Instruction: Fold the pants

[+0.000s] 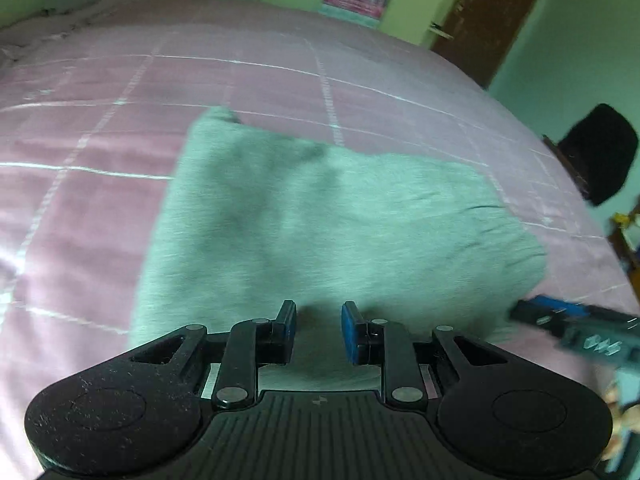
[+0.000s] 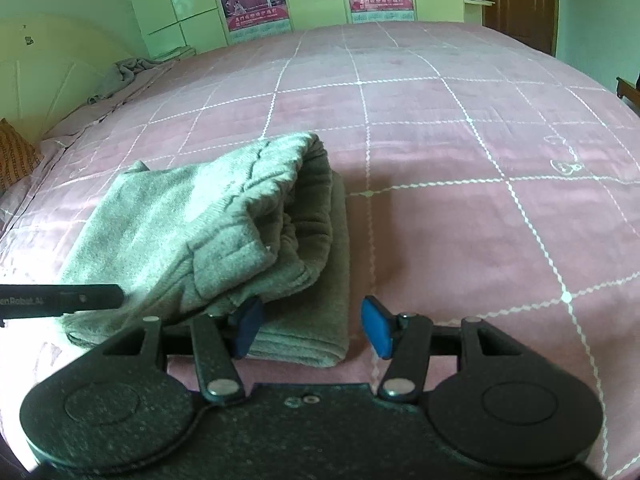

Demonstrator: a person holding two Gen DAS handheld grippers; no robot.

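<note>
The grey pants (image 1: 320,220) lie folded in a thick stack on the pink bed. In the right wrist view the pants (image 2: 208,232) show bunched upper layers over a flat bottom layer. My left gripper (image 1: 319,330) is open, its blue pads just above the near edge of the pants, holding nothing. My right gripper (image 2: 314,330) is open at the stack's near right corner; its left finger (image 2: 248,326) sits at the folded edge, the right finger over bare bedcover. The right gripper also shows at the left wrist view's lower right (image 1: 560,320), and the left gripper's side in the right wrist view (image 2: 60,300).
A pink checked bedcover (image 2: 460,140) spreads wide around the pants. A crumpled grey cloth (image 2: 124,72) lies by the headboard at far left. A brown door (image 2: 520,0) and posters are on the far wall. A dark chair (image 1: 600,152) stands past the bed's right edge.
</note>
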